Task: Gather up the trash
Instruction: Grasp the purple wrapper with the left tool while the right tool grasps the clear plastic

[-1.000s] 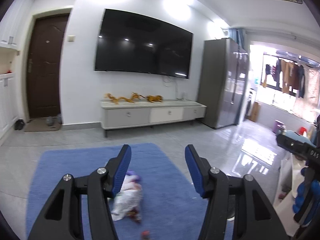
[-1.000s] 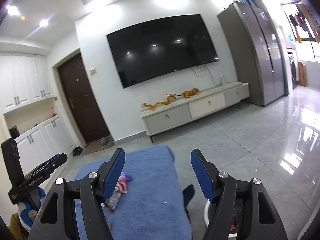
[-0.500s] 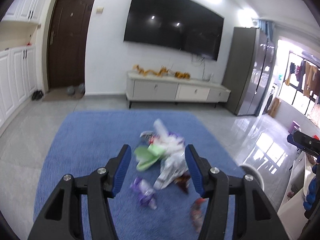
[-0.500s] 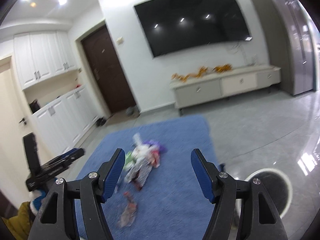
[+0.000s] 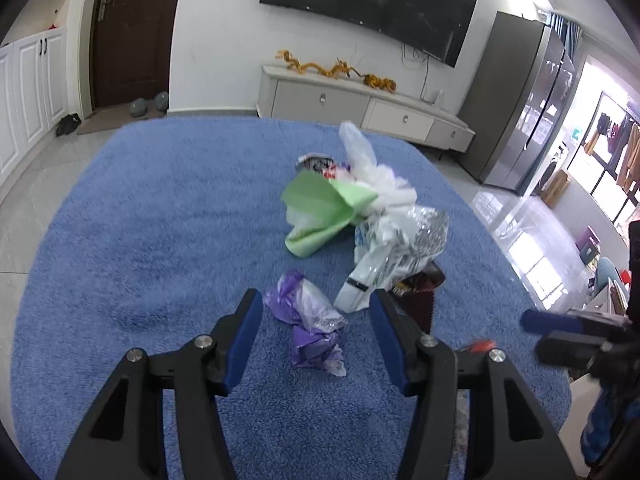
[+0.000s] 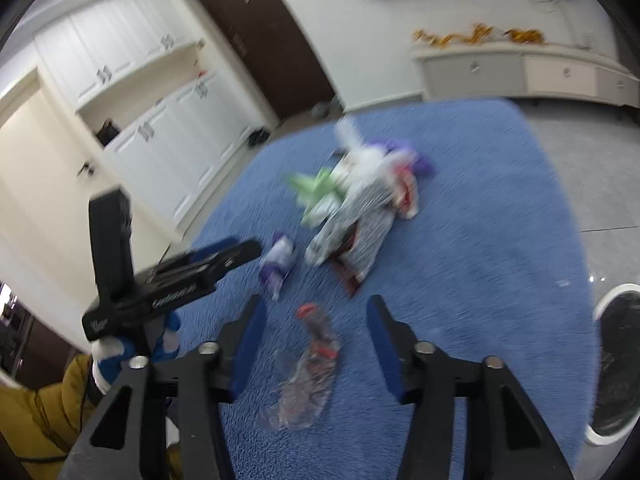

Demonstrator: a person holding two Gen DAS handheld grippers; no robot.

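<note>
My left gripper (image 5: 316, 334) has its jaws spread wide and gripping nothing; between the blue pads I see a crumpled purple wrapper (image 5: 310, 322) lying on the blue rug (image 5: 160, 216), apart from both pads. Just beyond the right pad sits a dark maroon packet (image 5: 420, 292), partly under a white printed plastic bag (image 5: 384, 256) with a silvery foil bag (image 5: 426, 230) against it. Further out lies a folded green paper (image 5: 320, 210), touching a bunched clear plastic bag (image 5: 368, 168), with a small printed packet (image 5: 316, 163) behind them.

My right gripper (image 6: 314, 338) is also released, jaws wide apart and holding nothing. Between them on the rug lies a flattened clear plastic bottle (image 6: 308, 376) with a red cap end, not touched by either pad. This view is blurred, so the pile beyond shows only as white, green and purple shapes. At the right edge I see a round white trash bin (image 6: 612, 364) standing on the grey tile floor (image 6: 580, 148), just beside the rug's edge. The left gripper shows at the left of this view, near the purple wrapper.

Past the rug stand a low TV cabinet (image 5: 360, 104), a wall television (image 5: 372, 8), a dark door (image 5: 132, 28) and a tall grey refrigerator (image 5: 520, 108)
</note>
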